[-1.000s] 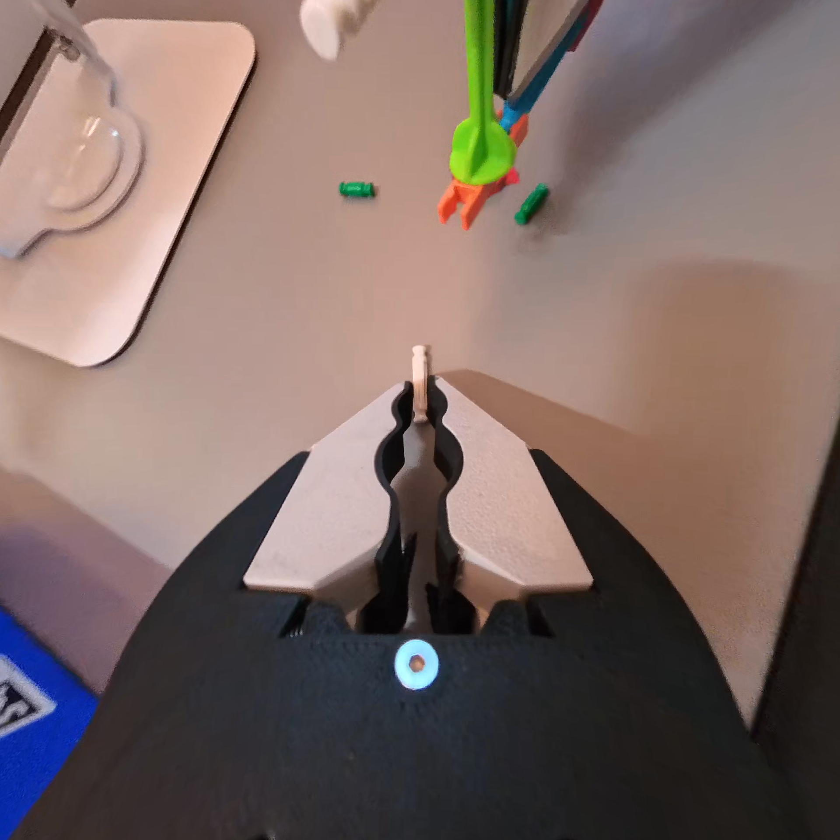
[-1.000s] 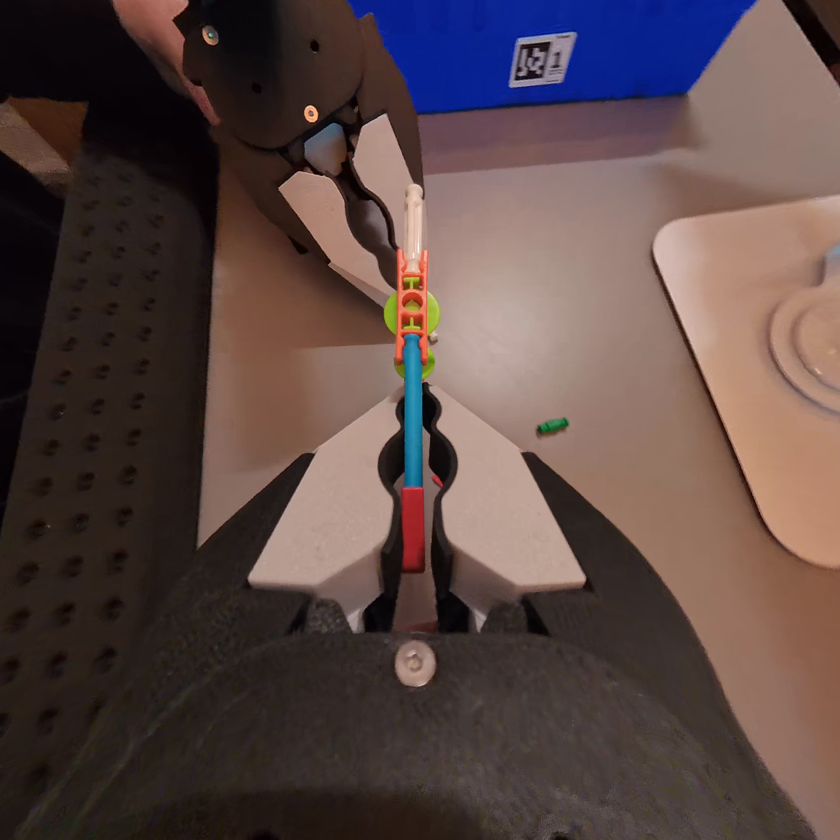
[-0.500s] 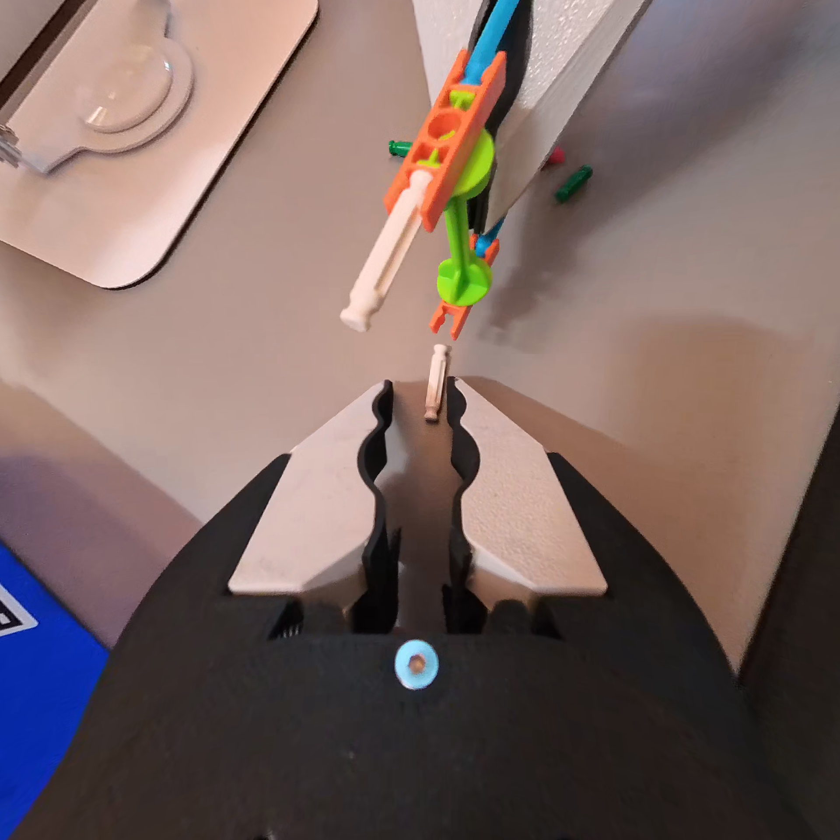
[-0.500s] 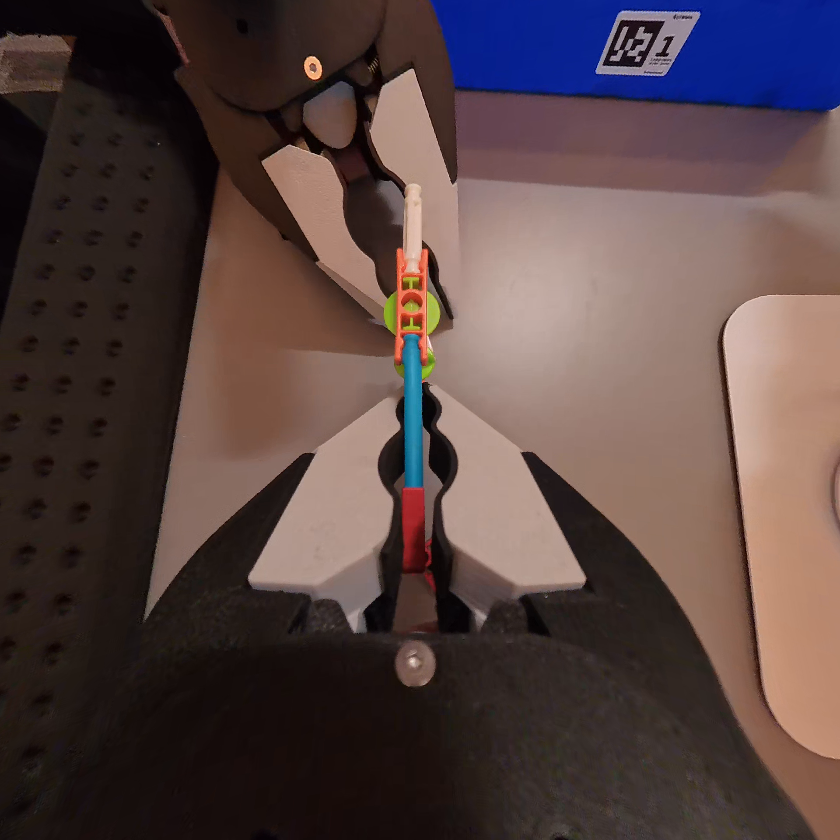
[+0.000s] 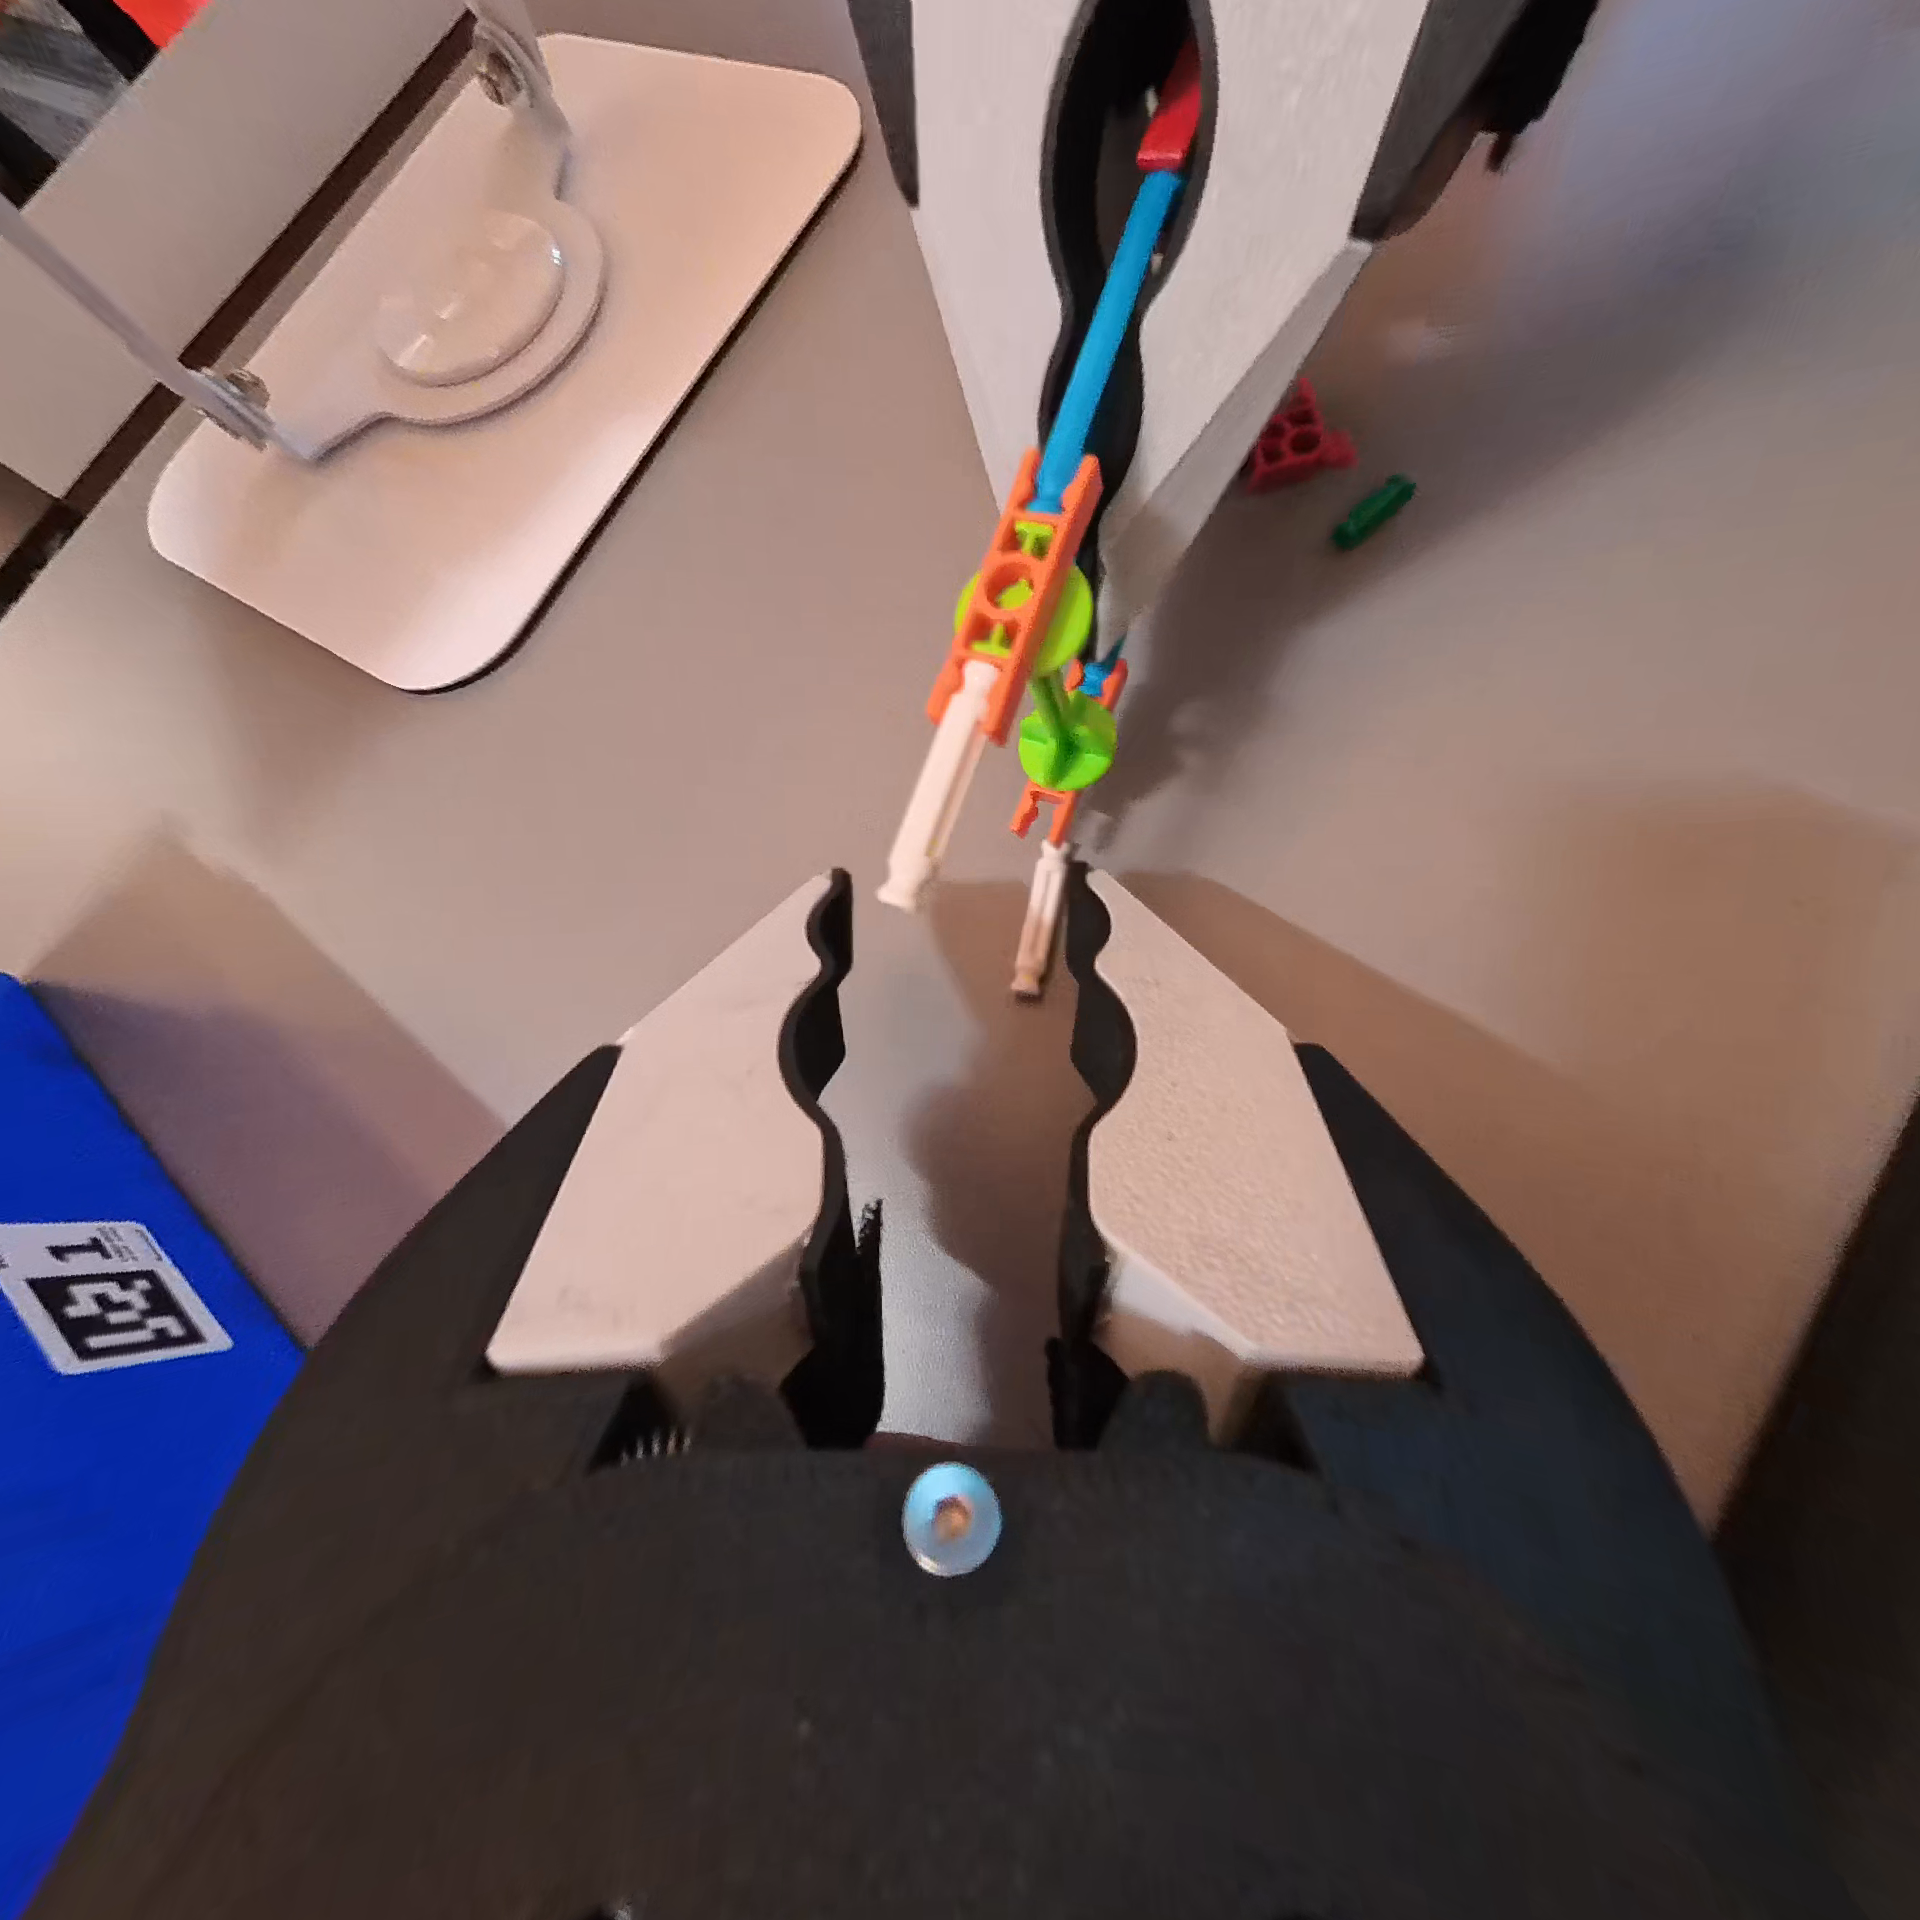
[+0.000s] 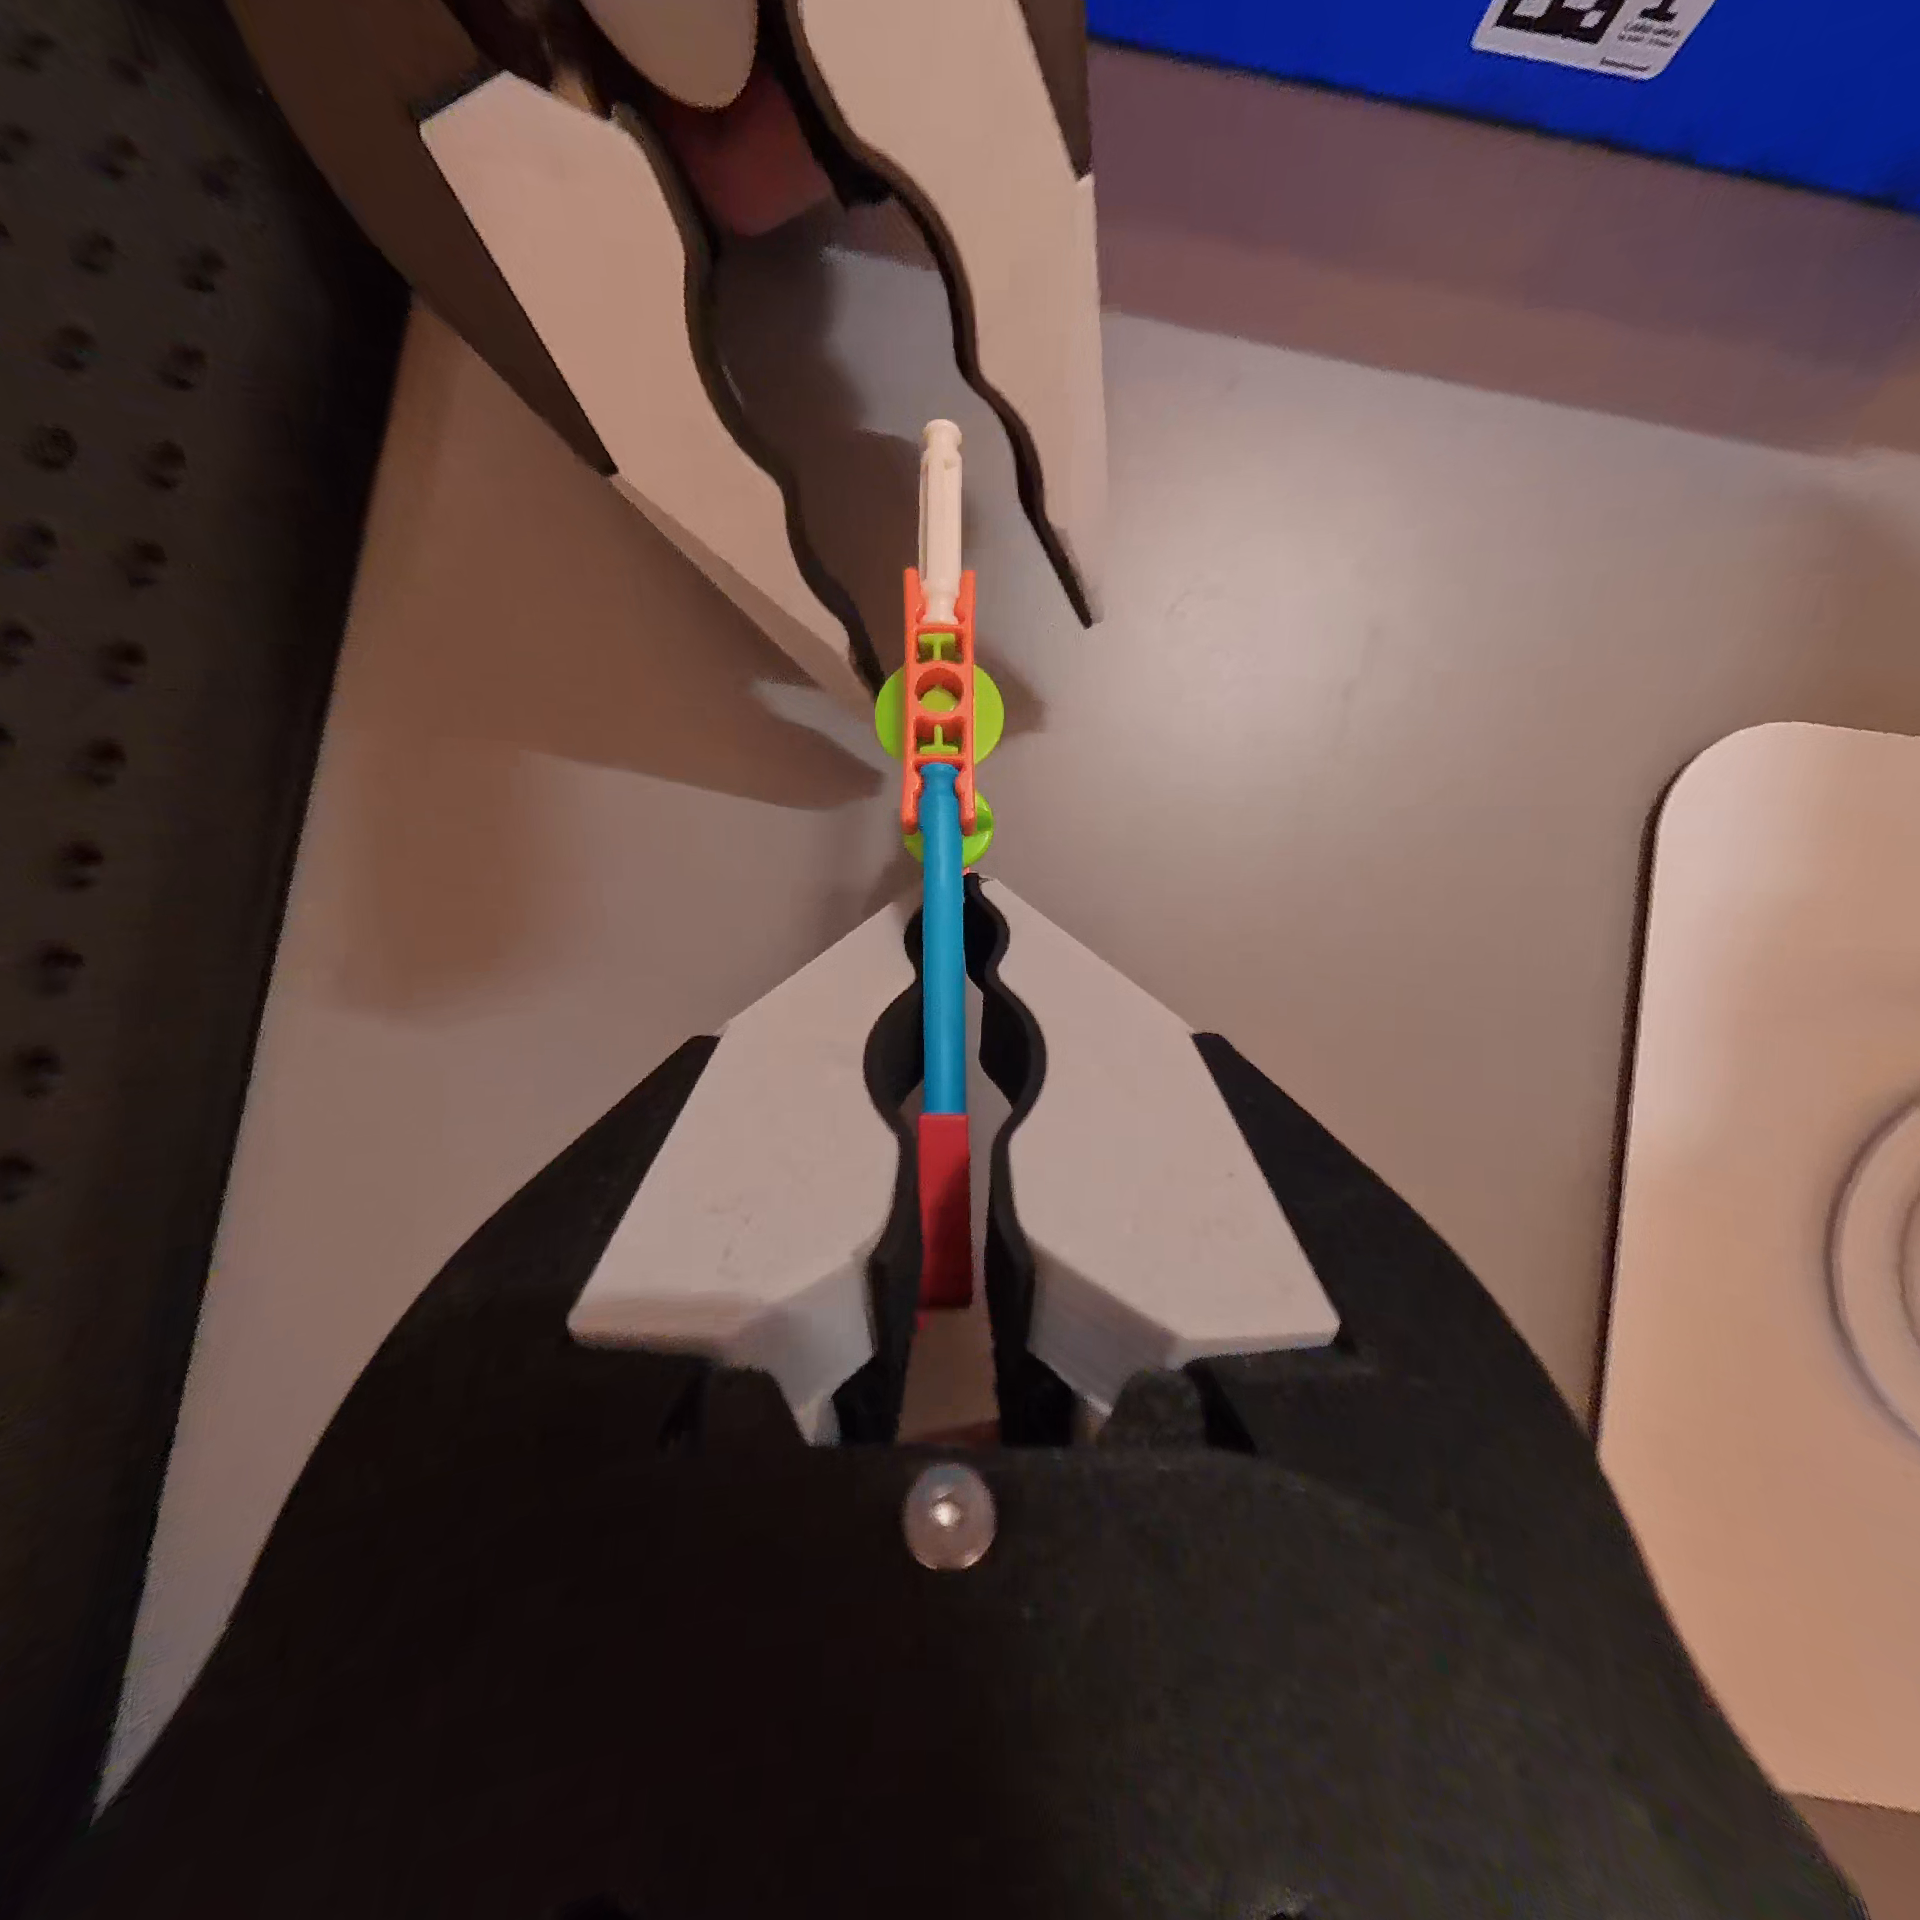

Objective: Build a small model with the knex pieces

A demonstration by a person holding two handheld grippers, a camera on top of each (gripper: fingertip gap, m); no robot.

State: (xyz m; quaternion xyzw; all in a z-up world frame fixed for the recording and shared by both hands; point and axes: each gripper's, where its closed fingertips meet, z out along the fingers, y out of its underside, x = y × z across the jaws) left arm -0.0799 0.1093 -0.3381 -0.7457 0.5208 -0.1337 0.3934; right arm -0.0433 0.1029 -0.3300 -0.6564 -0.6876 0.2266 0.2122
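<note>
My right gripper [image 6: 945, 896] is shut on the blue rod [image 6: 943, 987] of a small toy assembly, with a red piece [image 6: 943, 1216] behind it between the jaws. The rod carries an orange connector [image 6: 938, 696], green discs [image 6: 896, 717] and a white rod [image 6: 940, 499]. My left gripper [image 5: 956, 894] is open and empty. The white rod's tip [image 5: 914, 831] reaches just ahead of its left finger. A smaller white rod [image 5: 1042, 920] lies by its right finger, touching or near the lower orange clip [image 5: 1044, 816]; I cannot tell if they are joined.
A white stand base with a clear dome [image 5: 499, 343] sits on the beige table, also at the right of the right wrist view [image 6: 1787, 1247]. A blue box with a tag [image 5: 94, 1455], a red connector [image 5: 1297, 452] and a green peg [image 5: 1374, 511] lie nearby. A black perforated surface [image 6: 125, 623] borders the table. The grippers' ends are close to 5 cm from one another. My right gripper's tips are some 8 cm from the green peg [image 5: 1374, 511].
My left gripper has opened wide and let go of the small white rod. The right gripper has brought the assembly closer, its white rod now reaching the left fingers.
</note>
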